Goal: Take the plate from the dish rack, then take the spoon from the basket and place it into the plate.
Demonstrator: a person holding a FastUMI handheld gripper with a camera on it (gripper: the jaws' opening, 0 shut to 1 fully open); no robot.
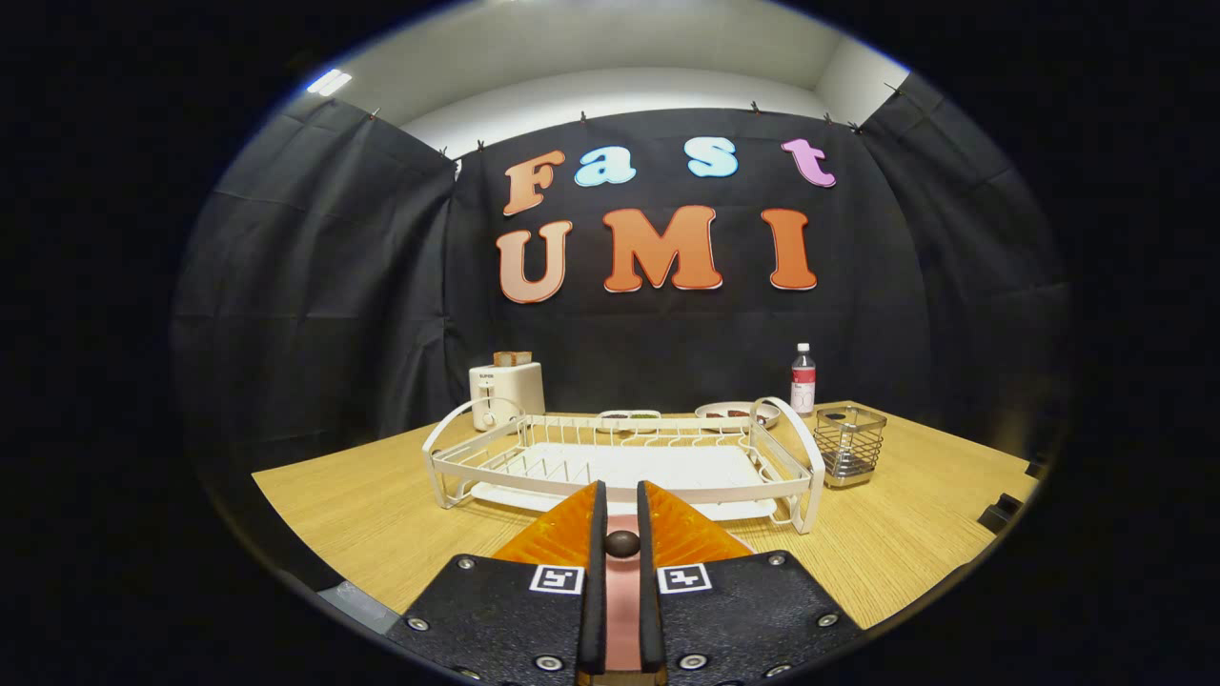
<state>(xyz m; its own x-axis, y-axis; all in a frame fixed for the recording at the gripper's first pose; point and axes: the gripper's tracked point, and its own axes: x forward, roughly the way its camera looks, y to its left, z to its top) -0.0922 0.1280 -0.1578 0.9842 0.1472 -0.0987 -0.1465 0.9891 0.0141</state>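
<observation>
Gripper view: recorded gripper (621, 488) with orange fingers (562, 534) drawn almost together, leaving a narrow slot. Noted a dark round knob (621, 544) lodged in that slot; could not tell whether pinched. Glimpsed a pink surface, seemingly the plate (622, 610), beneath the fingers. Found white dish rack (534, 457) just beyond at 12 o'clock, on the wooden table (381, 514). Listed wire basket (850, 443) at the rack's 3 o'clock, toaster (506, 393) at 10 o'clock, bottle (803, 379) at 2 o'clock.
</observation>
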